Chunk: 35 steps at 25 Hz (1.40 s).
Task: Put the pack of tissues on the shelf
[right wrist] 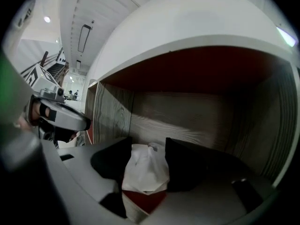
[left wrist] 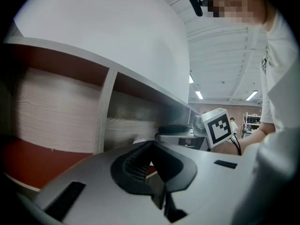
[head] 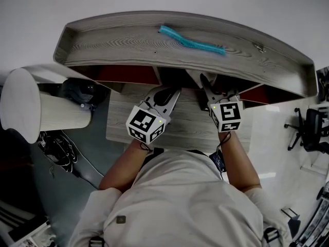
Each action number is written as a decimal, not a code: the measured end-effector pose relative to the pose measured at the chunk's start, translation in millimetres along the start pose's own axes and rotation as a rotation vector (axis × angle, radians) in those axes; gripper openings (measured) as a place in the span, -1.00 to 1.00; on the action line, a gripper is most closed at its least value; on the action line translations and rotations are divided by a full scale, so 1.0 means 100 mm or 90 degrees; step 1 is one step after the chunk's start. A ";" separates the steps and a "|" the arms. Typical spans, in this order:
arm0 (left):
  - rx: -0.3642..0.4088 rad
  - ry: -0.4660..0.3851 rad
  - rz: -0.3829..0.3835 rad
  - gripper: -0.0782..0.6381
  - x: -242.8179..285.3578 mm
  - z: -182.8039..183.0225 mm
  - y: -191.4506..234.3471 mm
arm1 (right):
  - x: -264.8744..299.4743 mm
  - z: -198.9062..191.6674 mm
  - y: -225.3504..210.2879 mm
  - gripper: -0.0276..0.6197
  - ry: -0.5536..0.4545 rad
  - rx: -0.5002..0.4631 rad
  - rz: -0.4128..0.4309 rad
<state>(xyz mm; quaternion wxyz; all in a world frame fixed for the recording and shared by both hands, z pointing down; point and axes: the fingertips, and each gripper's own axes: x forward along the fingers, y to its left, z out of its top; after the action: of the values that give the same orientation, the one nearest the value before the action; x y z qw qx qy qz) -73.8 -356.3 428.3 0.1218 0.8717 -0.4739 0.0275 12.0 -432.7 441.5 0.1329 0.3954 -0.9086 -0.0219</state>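
**Operator:** Report the location of the task item.

**Technician:** The white, soft plastic-wrapped pack of tissues [right wrist: 145, 170] is inside a compartment of the grey wood-grain shelf unit [head: 103, 45]. The compartment has a wood-grain back wall and a dark red ceiling. An upright wood-grain divider [right wrist: 108, 116] stands at its left. A red surface shows under the near edge of the pack.

**Operator:** Condition of the right gripper?

**Technician:** The right gripper [right wrist: 149, 142] reaches under the curved top of the shelf unit, into that compartment. Its two black jaws are spread wide. The pack stands upright between them, one jaw close on each side, and nothing is clamped.

**Operator:** Condition of the left gripper?

**Technician:** The left gripper [left wrist: 151, 146] sits just beside the right one, at the shelf front. It faces the neighbouring compartment on the other side of the divider. Its jaws are brought together at the tips and hold nothing.

**Operator:** Other items in view?

**Technician:** A turquoise ribbed strip [head: 193, 41] lies on the top surface of the shelf unit, well apart from both grippers. The person [head: 180, 199] holding the grippers wears a light shirt and stands directly in front of the unit.
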 end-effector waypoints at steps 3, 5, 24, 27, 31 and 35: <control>0.004 -0.003 -0.008 -0.73 -0.10 0.01 -0.05 | -0.10 0.05 0.08 -0.17 -0.002 0.002 -0.007; 0.006 -0.005 -0.014 -0.74 -0.18 0.02 -0.08 | -0.17 0.04 0.13 -0.17 -0.001 0.003 -0.014; 0.027 -0.011 -0.095 -0.74 -1.13 0.01 -0.42 | -1.01 0.20 1.04 -0.43 -0.028 0.031 -0.078; 0.032 -0.007 -0.107 -0.74 -1.31 -0.05 -0.47 | -1.14 0.20 1.25 -0.60 -0.031 0.035 -0.078; 0.033 -0.004 -0.120 -0.73 -1.55 -0.10 -0.51 | -1.28 0.23 1.54 -0.76 -0.034 0.034 -0.070; 0.031 -0.001 -0.129 -0.74 -1.77 -0.17 -0.53 | -1.40 0.21 1.82 -0.83 -0.029 0.033 -0.055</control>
<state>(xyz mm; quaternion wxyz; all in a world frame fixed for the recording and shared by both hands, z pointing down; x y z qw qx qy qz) -125.9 -179.3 405.5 0.1027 0.9180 -0.3822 0.0260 -32.7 -207.8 415.9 0.1013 0.4368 -0.8937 -0.0131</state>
